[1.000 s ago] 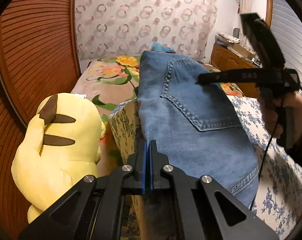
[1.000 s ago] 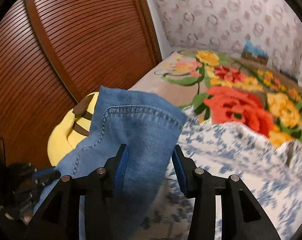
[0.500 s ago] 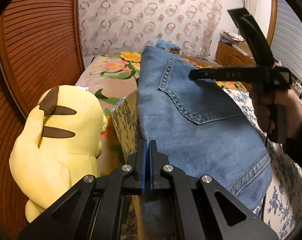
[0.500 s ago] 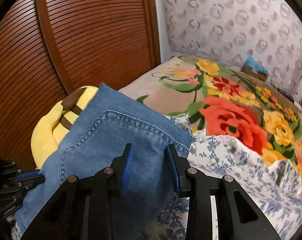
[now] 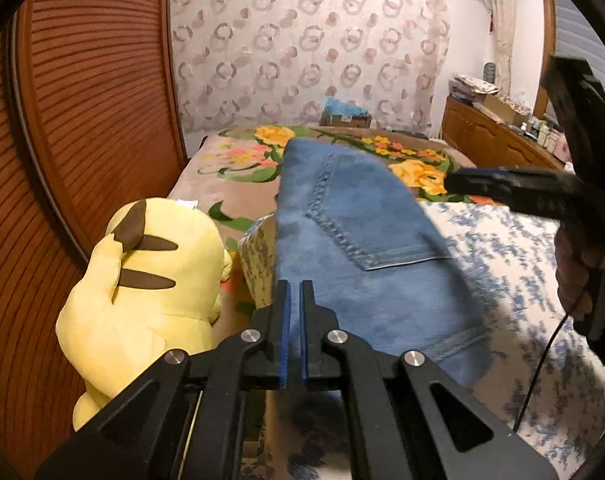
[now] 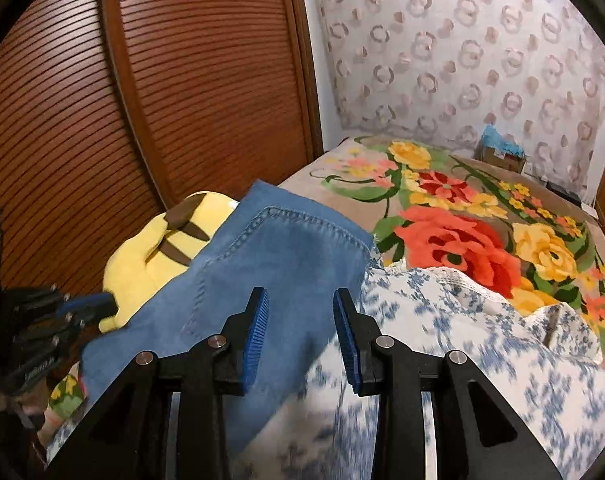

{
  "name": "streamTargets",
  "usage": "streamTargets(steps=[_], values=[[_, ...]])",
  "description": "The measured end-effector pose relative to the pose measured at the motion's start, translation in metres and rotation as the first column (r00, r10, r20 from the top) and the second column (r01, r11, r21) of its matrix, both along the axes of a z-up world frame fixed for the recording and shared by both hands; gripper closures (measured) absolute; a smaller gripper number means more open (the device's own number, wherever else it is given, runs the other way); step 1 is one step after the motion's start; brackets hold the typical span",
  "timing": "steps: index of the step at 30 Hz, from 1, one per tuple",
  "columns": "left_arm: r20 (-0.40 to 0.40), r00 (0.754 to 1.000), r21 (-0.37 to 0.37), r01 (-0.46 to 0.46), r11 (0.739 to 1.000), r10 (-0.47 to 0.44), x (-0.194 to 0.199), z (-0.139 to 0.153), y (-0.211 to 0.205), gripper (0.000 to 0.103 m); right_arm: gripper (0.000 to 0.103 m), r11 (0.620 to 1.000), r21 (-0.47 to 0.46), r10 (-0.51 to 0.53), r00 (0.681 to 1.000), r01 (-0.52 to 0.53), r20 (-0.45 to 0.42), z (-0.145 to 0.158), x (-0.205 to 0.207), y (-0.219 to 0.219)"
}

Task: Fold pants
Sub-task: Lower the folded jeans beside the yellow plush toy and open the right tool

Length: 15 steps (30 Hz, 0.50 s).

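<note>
Two grippers over folded jeans (image 5: 354, 248): left gripper (image 5: 293, 292) jaws nearly together, empty, denim just ahead; right gripper (image 6: 300, 320) jaws apart, denim between. Risk: unpinned fold springing open.

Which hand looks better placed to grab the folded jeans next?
Probably the right. The right gripper hovers with jaws wide open over the jeans, denim showing between them. The left gripper sits at the jeans' side by the yellow plush toy, jaws almost closed.
</note>
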<state>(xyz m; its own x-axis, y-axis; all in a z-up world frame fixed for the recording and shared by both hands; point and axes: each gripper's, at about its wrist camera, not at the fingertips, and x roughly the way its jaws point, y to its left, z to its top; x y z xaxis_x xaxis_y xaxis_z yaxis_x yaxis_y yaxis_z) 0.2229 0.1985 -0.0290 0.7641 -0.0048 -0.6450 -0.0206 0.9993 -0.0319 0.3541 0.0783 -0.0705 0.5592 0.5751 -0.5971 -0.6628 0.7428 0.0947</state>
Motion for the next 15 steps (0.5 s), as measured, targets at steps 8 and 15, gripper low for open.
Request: streamTargets(steps=[8,15], values=[[0.048,0.998,-0.003,0.030,1.000,-0.030,-0.023,0.024,-0.033,0.066,0.068,0.999,0.038,-0.041,0.999,0.039,0.030,0.009,-0.047,-0.048],[0.093,0.993,-0.003,0.071,0.997,-0.071,-0.042,0.040,-0.065,0.019,0.068,0.994,0.068,-0.095,0.994,0.091,0.053,0.013,-0.080,-0.084]])
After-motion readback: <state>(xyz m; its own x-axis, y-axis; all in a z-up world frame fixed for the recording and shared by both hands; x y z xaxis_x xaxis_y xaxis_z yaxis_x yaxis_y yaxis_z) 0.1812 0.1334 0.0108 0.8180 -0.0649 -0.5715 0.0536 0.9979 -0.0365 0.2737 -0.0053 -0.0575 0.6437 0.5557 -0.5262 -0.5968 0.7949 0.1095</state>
